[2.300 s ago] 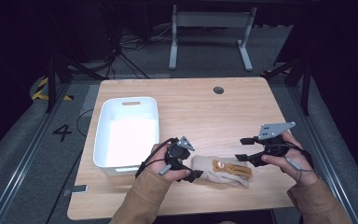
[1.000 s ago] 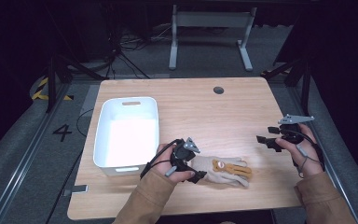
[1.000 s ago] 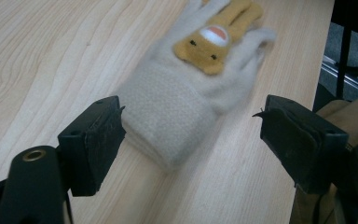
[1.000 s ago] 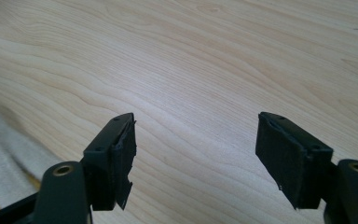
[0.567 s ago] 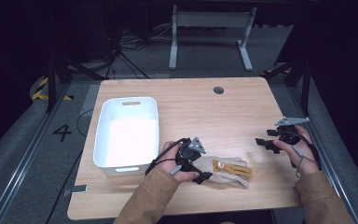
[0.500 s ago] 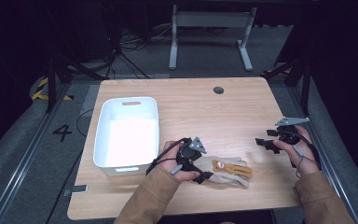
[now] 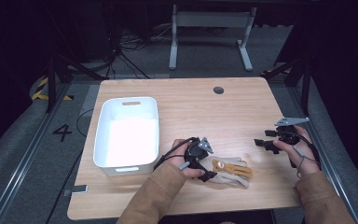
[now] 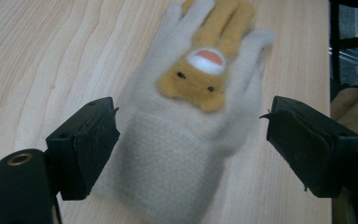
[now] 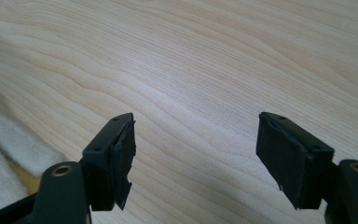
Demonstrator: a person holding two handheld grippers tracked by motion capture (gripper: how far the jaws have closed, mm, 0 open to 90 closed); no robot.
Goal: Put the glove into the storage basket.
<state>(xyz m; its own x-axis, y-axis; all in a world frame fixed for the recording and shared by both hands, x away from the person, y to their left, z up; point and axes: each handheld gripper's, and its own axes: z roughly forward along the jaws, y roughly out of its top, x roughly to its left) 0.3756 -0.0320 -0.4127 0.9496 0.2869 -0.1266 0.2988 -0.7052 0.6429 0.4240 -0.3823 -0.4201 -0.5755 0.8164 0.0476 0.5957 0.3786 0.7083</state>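
Note:
A cream glove (image 7: 235,173) with an orange animal face lies flat near the table's front edge. In the left gripper view the glove (image 8: 186,154) points its fingers away from me. My left gripper (image 7: 209,171) sits at the glove's cuff end. Its jaws have just been opening and now stand wide on either side of the cuff, the left gripper (image 8: 191,135) not pressing on it. My right gripper (image 7: 264,144) is held open off to the right, above bare wood. Only the wood lies between the open jaws of the right gripper (image 9: 196,144), with a bit of glove (image 9: 0,140) at the left edge.
A white plastic bin (image 7: 127,101) stands at the table's left. The wooden table (image 7: 205,112) has a round cable hole (image 7: 218,90) at the back. Dark floor and a metal stand lie beyond the table.
My left gripper has slid right and a little down, onto the glove's cuff. My right gripper drew off to the right, away from the glove, and has since held still.

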